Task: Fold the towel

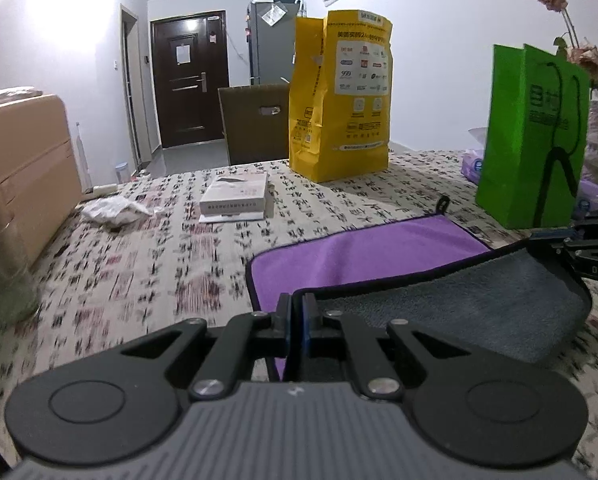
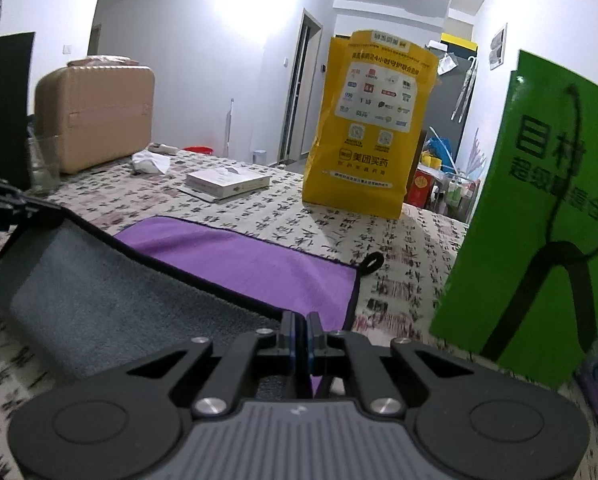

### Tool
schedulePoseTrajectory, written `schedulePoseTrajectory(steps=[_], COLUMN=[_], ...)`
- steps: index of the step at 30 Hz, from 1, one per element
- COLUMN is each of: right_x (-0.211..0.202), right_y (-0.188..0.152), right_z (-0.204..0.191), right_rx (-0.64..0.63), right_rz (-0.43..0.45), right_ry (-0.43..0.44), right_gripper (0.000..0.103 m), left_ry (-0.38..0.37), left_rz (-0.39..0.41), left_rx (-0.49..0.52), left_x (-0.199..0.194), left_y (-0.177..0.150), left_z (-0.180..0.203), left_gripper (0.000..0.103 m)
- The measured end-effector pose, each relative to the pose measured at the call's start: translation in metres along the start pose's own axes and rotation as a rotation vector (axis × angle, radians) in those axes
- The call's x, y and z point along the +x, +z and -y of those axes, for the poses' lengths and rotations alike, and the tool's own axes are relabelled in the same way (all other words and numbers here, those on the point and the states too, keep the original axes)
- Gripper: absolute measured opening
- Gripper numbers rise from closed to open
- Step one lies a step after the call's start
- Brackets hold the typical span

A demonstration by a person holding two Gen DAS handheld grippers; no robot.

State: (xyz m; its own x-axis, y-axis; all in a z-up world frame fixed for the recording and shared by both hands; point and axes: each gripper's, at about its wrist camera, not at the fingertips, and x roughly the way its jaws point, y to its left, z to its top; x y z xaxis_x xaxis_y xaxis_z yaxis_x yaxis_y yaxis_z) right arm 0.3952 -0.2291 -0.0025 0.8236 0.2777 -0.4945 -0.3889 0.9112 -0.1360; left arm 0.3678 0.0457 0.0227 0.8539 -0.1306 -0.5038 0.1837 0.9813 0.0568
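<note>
We are mid-fold: the towel [image 1: 363, 256] lies on the patterned tabletop [image 1: 139, 264], purple face up on the far half, and its near edge is lifted so the grey underside shows. On the left, our left tool [image 1: 298, 312] has its jaws pressed together on the near left corner of the hem. Over on the right, the right tool [image 2: 299, 332] is clamped the same way on the near right corner, jaws together with the cloth between them. To do this well we should, in our judgement, carry both corners forward level and at one pace, keeping the edge between them taut, then lay it on the far hem by the black loop [image 2: 373, 261]. The green bag [image 2: 539, 216] stands near on the right, so we should mind that side
</note>
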Motion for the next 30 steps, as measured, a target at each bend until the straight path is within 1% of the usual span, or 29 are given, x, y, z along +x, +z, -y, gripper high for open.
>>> schedulePoseTrajectory(steps=[7, 10, 17, 24, 27, 28, 29, 30], right_x=[0.037, 0.056, 0.104, 0.139, 0.148, 0.150, 0.151, 0.151], right_y=[0.024, 0.033, 0.046, 0.048, 0.045, 0.044, 0.043, 0.042], right_z=[0.013, 0.023, 0.039, 0.049, 0.050, 0.051, 0.052, 0.052], right_rx=[-0.029, -0.012, 0.032, 0.062, 0.073, 0.078, 0.082, 0.086], right_rz=[-0.009, -0.019, -0.051, -0.096, -0.113, -0.117, -0.119, -0.120], right_ry=[-0.014, -0.009, 0.001, 0.006, 0.000, -0.009, -0.015, -0.021], right_gripper=[0.005, 0.005, 0.005, 0.005, 0.009, 0.012, 0.020, 0.023], left_ry=[-0.011, -0.013, -0.023, -0.022, -0.015, -0.011, -0.004, 0.005], left_rz=[-0.044, -0.061, -0.100, -0.155, -0.186, -0.182, -0.178, -0.178], left_rx=[0.010, 0.012, -0.036, -0.063, -0.065, -0.066, -0.063, -0.062], left_x=[0.049, 0.068, 0.113, 0.151, 0.162, 0.161, 0.160, 0.159], left_y=[0.023, 0.031, 0.051, 0.053, 0.048, 0.046, 0.046, 0.045], left_z=[-0.015, -0.020, -0.035, -0.044, -0.045, -0.045, -0.046, -0.046], left_gripper=[0.006, 0.006, 0.006, 0.006, 0.010, 0.014, 0.020, 0.025])
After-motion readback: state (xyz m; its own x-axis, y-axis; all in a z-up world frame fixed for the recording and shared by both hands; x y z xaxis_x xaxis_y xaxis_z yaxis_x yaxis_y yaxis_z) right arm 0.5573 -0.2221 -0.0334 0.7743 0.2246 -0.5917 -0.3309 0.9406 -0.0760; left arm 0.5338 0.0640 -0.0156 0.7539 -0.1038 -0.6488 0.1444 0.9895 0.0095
